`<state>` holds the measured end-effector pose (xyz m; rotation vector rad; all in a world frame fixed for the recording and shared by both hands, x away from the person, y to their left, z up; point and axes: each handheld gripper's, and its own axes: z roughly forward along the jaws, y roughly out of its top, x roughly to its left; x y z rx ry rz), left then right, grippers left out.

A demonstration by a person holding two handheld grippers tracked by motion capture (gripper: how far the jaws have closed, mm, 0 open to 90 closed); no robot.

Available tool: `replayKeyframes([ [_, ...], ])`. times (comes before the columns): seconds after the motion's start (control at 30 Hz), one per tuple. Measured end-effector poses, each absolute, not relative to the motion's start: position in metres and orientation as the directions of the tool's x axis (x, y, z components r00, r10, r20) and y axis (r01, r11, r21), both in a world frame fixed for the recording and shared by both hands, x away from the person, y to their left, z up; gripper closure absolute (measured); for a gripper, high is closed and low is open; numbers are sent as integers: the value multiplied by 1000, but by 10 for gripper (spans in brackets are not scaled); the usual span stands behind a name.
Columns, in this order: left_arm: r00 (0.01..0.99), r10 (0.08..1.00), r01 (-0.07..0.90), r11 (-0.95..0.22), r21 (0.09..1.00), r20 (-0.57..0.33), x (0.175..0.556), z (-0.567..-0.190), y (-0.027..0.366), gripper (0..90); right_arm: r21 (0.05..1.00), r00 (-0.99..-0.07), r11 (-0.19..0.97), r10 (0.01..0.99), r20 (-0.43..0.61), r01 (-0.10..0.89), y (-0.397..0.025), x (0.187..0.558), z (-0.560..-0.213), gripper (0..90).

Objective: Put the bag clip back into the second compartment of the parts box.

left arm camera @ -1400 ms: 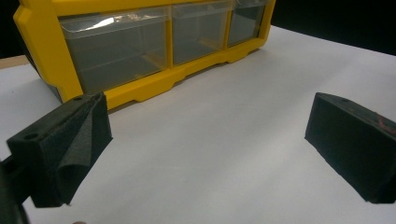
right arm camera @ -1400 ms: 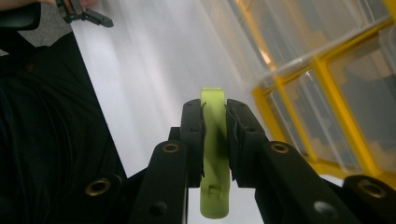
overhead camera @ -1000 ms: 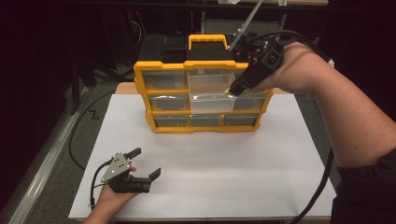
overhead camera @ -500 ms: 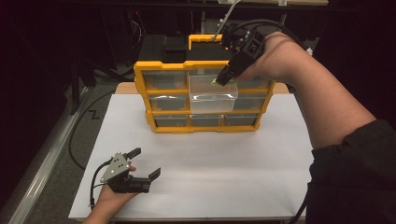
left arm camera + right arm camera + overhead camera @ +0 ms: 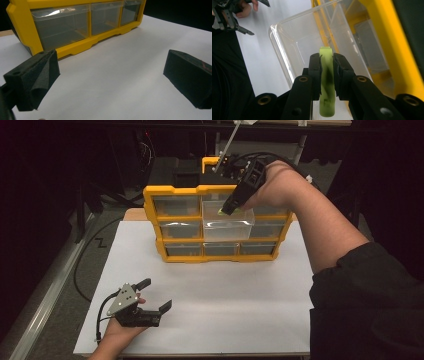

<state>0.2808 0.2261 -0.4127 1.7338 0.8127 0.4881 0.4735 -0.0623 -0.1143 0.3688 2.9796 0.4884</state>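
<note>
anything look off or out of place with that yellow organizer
Only the middle drawer of the yellow organizer juts out, pulled open; the others sit flush. The right gripper holds a green piece above it. Nothing spilled or damaged.

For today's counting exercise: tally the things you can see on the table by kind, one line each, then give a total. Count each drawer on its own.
Yellow organiser: 1
Clear drawers (one pulled-out drawer in the middle): 9
Green piece, held by the right gripper: 1
Grippers (with the left gripper): 2
White sheet: 1
Total: 14
</note>
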Motion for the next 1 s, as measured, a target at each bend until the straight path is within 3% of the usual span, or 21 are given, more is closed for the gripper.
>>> replayKeyframes([
  [0.3,680,729,276,-158,948,-76,281,-413,226,16,323,-968,920,249,-45,221,-60,478,-127,786],
  [0.77,678,731,276,-157,948,-77,281,-413,226,16,361,-966,906,256,-47,223,-65,475,-116,781],
  [0.8,678,731,276,-156,948,-77,281,-413,226,16,363,-965,905,257,-49,222,-66,475,-116,752],
  [0.87,678,731,276,-156,948,-77,281,-413,226,16,373,-963,898,267,-46,232,-66,476,-116,547],
  [0.9,678,731,277,-156,948,-77,281,-413,226,16,376,-961,897,272,-52,233,-66,476,-116,489],
  [1.0,679,730,278,-157,948,-78,281,-413,226,16,389,-956,889,287,-60,243,-68,475,-112,420],
])
